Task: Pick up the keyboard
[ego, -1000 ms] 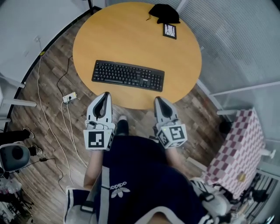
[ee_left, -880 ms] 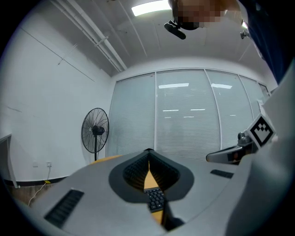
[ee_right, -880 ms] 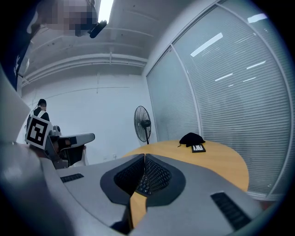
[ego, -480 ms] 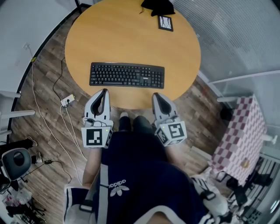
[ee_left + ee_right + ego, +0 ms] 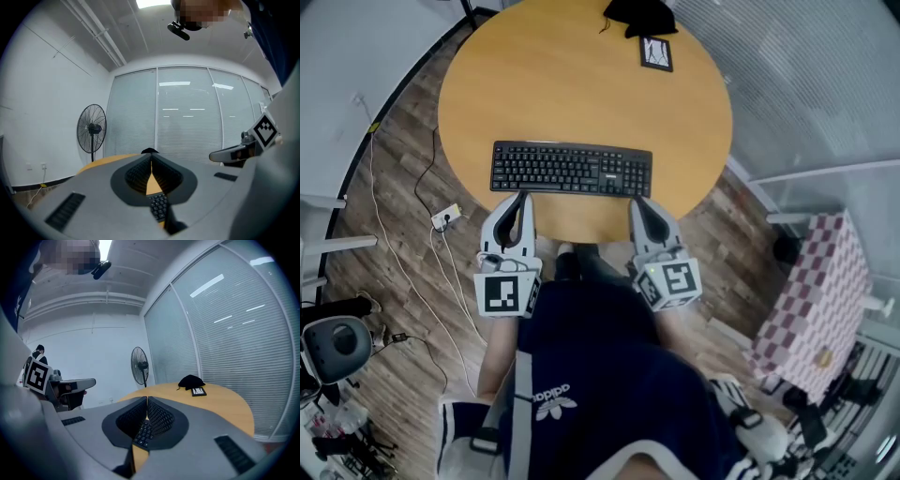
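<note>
A black keyboard (image 5: 571, 169) lies across the near part of the round wooden table (image 5: 581, 84). My left gripper (image 5: 523, 195) is shut and empty, its tips just short of the keyboard's left near edge. My right gripper (image 5: 637, 202) is shut and empty too, just short of the keyboard's right near edge. In the left gripper view the shut jaws meet at the tip, and keyboard keys (image 5: 159, 206) show below it. In the right gripper view keyboard keys (image 5: 143, 432) show between the shut jaws' hollows.
A black cloth (image 5: 637, 13) and a small framed card (image 5: 656, 52) lie at the table's far side. A power strip with cables (image 5: 445, 217) lies on the wood floor at left. A checked box (image 5: 814, 295) stands at right. A standing fan (image 5: 92, 129) is behind the table.
Both grippers have moved forward toward the keyboard's near edge, staying shut. The keyboard now sits closer to their tips in the head view.
</note>
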The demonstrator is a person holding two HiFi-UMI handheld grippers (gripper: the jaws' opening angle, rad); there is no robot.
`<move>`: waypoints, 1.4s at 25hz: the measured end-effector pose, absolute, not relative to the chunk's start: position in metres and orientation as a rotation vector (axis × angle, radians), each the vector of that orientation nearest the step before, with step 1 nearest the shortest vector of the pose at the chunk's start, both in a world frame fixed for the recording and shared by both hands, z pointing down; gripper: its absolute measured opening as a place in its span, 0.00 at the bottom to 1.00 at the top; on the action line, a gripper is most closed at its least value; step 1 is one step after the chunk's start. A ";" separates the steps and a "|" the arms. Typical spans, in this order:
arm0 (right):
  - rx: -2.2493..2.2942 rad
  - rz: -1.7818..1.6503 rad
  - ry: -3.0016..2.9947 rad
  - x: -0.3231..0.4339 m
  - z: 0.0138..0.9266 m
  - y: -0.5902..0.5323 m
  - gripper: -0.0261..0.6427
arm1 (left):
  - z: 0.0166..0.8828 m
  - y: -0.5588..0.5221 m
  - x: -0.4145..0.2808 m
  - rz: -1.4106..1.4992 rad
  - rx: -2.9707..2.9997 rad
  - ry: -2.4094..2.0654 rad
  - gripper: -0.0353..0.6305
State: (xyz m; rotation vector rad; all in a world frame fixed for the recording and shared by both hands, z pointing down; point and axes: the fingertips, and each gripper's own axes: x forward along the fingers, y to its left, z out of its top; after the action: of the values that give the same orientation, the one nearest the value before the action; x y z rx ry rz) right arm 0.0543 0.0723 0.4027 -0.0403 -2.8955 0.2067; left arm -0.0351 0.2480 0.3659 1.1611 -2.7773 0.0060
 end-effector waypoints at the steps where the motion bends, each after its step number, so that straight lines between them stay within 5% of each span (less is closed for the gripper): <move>1: -0.042 0.208 -2.896 0.051 0.402 0.068 0.05 | 0.366 0.246 -0.038 0.013 1.154 -2.778 0.06; 35: 0.029 0.383 -2.865 0.001 0.424 -0.020 0.05 | 0.379 0.241 -0.119 0.083 0.960 -2.785 0.06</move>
State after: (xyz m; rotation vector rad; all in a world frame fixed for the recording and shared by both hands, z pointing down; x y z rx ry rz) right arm 0.0008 -0.0199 0.4240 0.0287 -2.8654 0.3827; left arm -0.1191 0.2414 0.3788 0.9602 -2.7849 0.0830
